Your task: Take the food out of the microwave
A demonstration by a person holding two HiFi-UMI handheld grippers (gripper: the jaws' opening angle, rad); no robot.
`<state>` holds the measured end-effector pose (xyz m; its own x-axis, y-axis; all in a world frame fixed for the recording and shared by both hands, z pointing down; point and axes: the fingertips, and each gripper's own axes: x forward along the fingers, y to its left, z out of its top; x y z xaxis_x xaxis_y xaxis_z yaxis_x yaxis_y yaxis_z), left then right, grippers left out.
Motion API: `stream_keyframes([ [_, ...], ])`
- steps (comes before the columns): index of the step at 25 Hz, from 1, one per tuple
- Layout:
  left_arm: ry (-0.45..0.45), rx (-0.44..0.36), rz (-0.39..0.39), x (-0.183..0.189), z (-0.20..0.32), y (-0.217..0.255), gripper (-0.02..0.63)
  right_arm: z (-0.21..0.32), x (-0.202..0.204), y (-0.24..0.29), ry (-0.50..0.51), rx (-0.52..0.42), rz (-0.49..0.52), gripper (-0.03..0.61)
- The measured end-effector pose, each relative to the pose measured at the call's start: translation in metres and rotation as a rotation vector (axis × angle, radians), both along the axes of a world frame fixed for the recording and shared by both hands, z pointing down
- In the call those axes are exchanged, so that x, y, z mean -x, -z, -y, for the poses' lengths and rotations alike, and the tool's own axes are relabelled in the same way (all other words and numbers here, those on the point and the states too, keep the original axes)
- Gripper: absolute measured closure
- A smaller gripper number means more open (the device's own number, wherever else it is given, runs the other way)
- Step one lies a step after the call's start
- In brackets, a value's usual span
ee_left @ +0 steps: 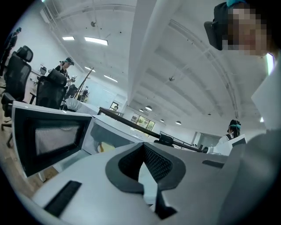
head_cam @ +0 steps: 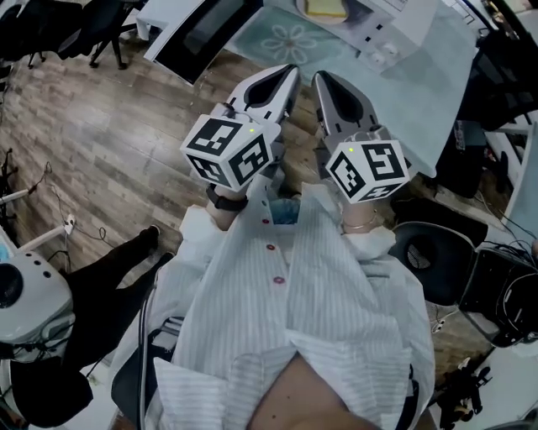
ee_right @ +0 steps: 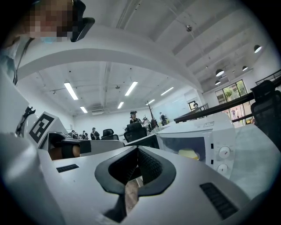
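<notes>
Head view: left gripper (head_cam: 284,74) and right gripper (head_cam: 324,81) side by side, short of the open microwave (head_cam: 403,21). Left gripper view: jaws together, empty; yellow food (ee_left: 104,146) inside the microwave. Right gripper view: jaws together, empty

No words for you to read here — only coded squares on the left marker cube (head_cam: 231,151) and right marker cube (head_cam: 370,168); at three o'clock, the microwave (ee_right: 210,134) label (ee_right: 209,124) is too blurred.

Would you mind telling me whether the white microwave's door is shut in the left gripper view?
No, the white microwave has its dark-windowed door swung open to the left, showing pale yellow food inside.
</notes>
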<state>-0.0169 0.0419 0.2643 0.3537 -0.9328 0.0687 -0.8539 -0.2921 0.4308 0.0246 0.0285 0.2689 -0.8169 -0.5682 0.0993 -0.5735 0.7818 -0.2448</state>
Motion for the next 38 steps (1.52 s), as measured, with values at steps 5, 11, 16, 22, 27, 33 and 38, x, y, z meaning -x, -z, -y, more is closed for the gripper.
stream_keyframes([
  [5,-0.013,-0.002,0.025,0.03,0.022,-0.003,0.604,0.025,0.027,-0.004,-0.023,0.006,0.008,0.546],
  [11,-0.025,0.013,0.024,0.061,0.037,-0.008,0.604,0.043,0.053,-0.01,-0.044,0.024,0.009,0.546],
  [16,-0.026,0.035,0.007,0.071,0.044,-0.018,0.604,0.051,0.064,-0.021,-0.041,0.062,0.003,0.546],
  [22,-0.039,0.053,0.001,0.07,0.068,-0.025,0.604,0.072,0.063,-0.031,-0.053,0.091,-0.002,0.546],
  [27,-0.054,0.058,-0.001,0.066,0.108,-0.025,0.604,0.113,0.059,-0.03,-0.069,0.098,-0.001,0.546],
  [33,-0.072,0.064,-0.003,0.061,0.156,-0.024,0.604,0.16,0.052,-0.027,-0.09,0.103,0.0,0.546],
  [38,-0.065,0.061,0.001,0.058,0.192,-0.017,0.604,0.193,0.045,-0.021,-0.089,0.104,0.004,0.546],
])
